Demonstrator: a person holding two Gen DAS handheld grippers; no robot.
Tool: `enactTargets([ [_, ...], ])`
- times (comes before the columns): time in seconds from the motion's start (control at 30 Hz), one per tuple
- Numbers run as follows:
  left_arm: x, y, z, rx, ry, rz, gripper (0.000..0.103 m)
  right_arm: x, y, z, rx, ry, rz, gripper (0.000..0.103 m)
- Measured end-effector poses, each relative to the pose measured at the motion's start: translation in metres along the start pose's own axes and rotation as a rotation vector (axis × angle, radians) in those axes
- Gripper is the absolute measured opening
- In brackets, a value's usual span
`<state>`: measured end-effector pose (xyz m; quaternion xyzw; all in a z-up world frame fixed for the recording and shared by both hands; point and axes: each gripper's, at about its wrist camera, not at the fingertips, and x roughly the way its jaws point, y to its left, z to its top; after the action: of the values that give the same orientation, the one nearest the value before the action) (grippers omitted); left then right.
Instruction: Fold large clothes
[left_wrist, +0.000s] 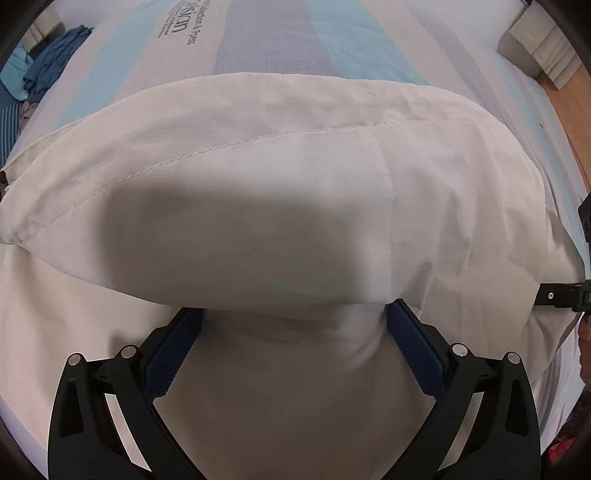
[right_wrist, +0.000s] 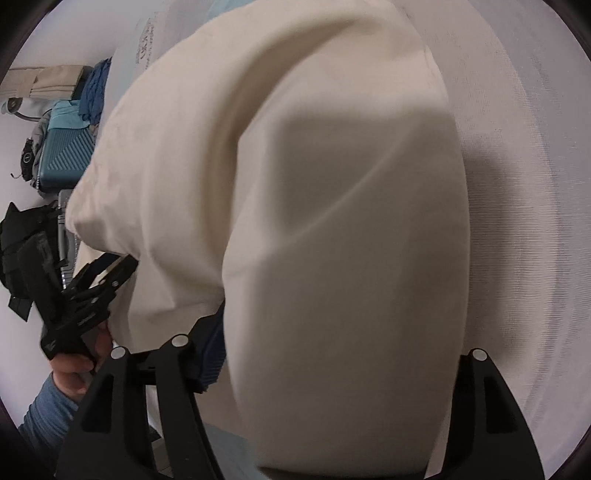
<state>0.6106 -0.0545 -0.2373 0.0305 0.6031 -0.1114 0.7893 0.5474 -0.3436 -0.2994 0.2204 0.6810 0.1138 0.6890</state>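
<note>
Here the cream garment lies bunched on the striped bedsheet; the left gripper stands wide around a fold, and the right gripper clamps thick cloth.

The cream garment covers the near bed; beyond it the striped cover lies open. Blue clothes crowd the far left, and the right tongs close off the right.
</note>
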Motion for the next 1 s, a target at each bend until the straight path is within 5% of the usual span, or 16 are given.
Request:
enactTargets([
  [0.33,0.006,0.0,0.003,0.004,0.0,0.008,0.098,-0.002,0.005,-0.01,-0.017,-0.084,-0.038,0.031],
  [0.7,0.012,-0.003,0.005,0.01,-0.008,0.013,0.098,0.009,-0.014,0.0,0.077,-0.026,0.099,0.047],
  [1.0,0.011,-0.007,0.002,0.015,-0.012,0.019,0.098,0.002,-0.002,-0.009,0.086,-0.089,0.034,0.032],
])
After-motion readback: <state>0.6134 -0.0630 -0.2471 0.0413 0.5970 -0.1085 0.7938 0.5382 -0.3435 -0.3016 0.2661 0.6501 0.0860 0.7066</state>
